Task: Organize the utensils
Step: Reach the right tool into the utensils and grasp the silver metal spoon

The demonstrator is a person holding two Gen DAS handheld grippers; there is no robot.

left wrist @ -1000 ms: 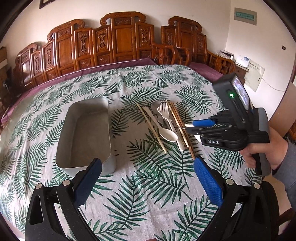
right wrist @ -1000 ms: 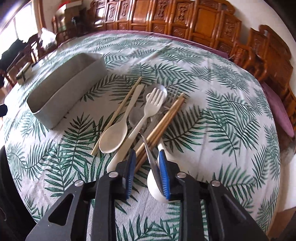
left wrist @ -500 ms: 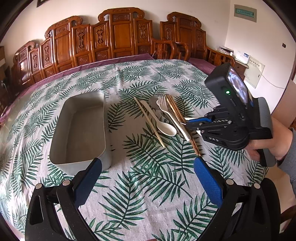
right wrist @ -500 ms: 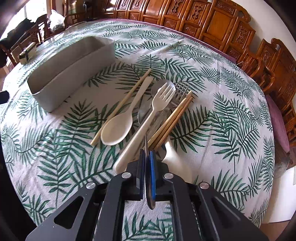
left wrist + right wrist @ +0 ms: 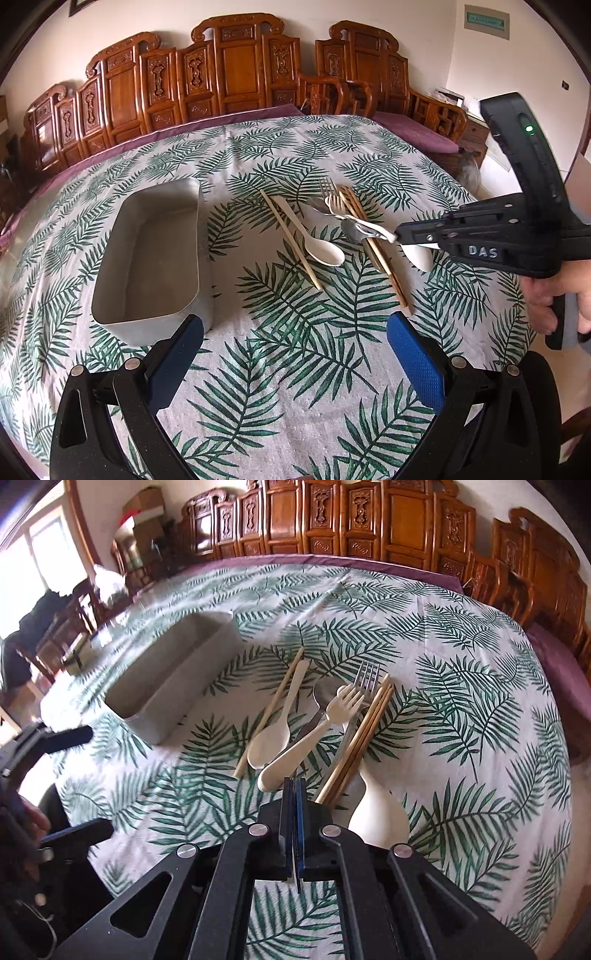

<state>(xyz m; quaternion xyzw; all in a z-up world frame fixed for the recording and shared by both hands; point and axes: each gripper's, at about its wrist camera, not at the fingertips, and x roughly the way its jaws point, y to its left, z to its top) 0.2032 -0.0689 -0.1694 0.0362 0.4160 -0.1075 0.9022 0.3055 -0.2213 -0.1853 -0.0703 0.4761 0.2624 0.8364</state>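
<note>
Starting at the left, the grey tray (image 5: 155, 325) sits empty, and the left gripper (image 5: 295, 325) hangs wide open with nothing in it, just in front of the tray's near end. Right of the tray, in the pile of utensils, the right gripper (image 5: 400, 236) has just pinched shut on the thin handle of a metal spoon (image 5: 351, 232). A white fork (image 5: 334, 203) seems to rest across that spoon, so lifting may drag or flick it, and the slim handle could swivel or slip on the way to the tray.

Soft daylight fills both views; the window (image 5: 26, 565) at upper left in the right wrist view is blown out. Fisheye bends edges, corners go black.
</note>
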